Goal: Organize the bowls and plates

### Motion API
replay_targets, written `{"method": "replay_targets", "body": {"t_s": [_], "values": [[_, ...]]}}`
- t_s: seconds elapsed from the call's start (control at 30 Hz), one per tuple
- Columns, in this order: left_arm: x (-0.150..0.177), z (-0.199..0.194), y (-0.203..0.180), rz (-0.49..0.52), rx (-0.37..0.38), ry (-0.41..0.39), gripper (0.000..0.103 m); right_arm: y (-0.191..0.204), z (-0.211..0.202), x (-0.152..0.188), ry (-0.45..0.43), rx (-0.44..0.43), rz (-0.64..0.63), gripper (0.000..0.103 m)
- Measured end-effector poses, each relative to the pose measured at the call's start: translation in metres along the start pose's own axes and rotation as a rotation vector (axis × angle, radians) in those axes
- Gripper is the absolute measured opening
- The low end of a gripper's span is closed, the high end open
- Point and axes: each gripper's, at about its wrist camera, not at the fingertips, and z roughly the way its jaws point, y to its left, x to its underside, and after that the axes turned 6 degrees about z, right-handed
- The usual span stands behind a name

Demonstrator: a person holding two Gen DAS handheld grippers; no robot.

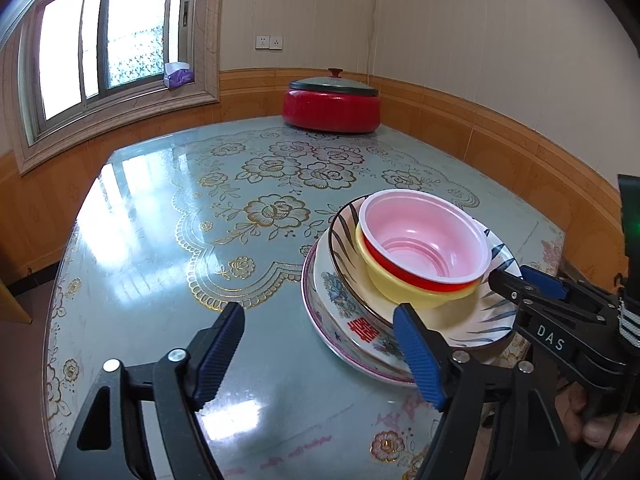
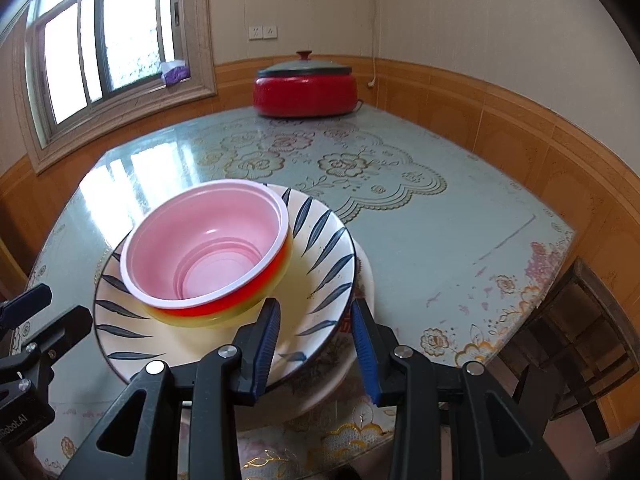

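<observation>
The left tongs (image 1: 320, 340) are seen with their blue-padded fingers spread wide and nothing held between them; the right-hand finger (image 1: 418, 356) lies over the near rim of the flowered plate (image 1: 340, 316), though contact cannot be judged. The right tongs (image 2: 316, 332) are likewise parted, and the near rim of the leaf-patterned plate (image 2: 320, 264) is straddled by the two fingers, one inside the rim and one outside it; no pinch on the rim is shown.

The crockery is gathered in a single stack, taken here as the landmark. At its base the flowered plate is set on the tabletop (image 1: 160, 240), with red characters visible on its near part. On it the leaf-patterned plate (image 1: 488, 312) is laid. In that plate a yellow bowl (image 1: 384, 276) is nested, and within the yellow bowl a red bowl (image 1: 424, 236) with a pink inside and white rim is seated, tilted slightly.

Beyond the stack a stretch of floral-printed tabletop is seen. At the far edge, behind the stack, a red pot (image 1: 332, 110) with a grey lid is stood. Farther left of the stack, a purple tissue pack (image 1: 178, 75) is rested on the window sill.
</observation>
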Motion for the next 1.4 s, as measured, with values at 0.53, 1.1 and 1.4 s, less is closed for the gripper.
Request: {"method": "replay_targets", "body": {"t_s": [0.53, 1.1, 1.4], "values": [[0.018, -0.022, -0.02, 0.02, -0.018, -0.014, 0.103, -0.001, -0.055, 0.035, -0.091, 0.132, 0.059, 0.067], [0.025, -0.029, -0.027, 0.03, -0.093, -0.034, 0.103, 0.0, -0.057, 0.04, -0.1, 0.141, 0.067, 0.067], [0.024, -0.026, -0.022, 0.01, -0.093, -0.031, 0.103, 0.007, -0.055, 0.038, -0.102, 0.119, 0.044, 0.067]]}}
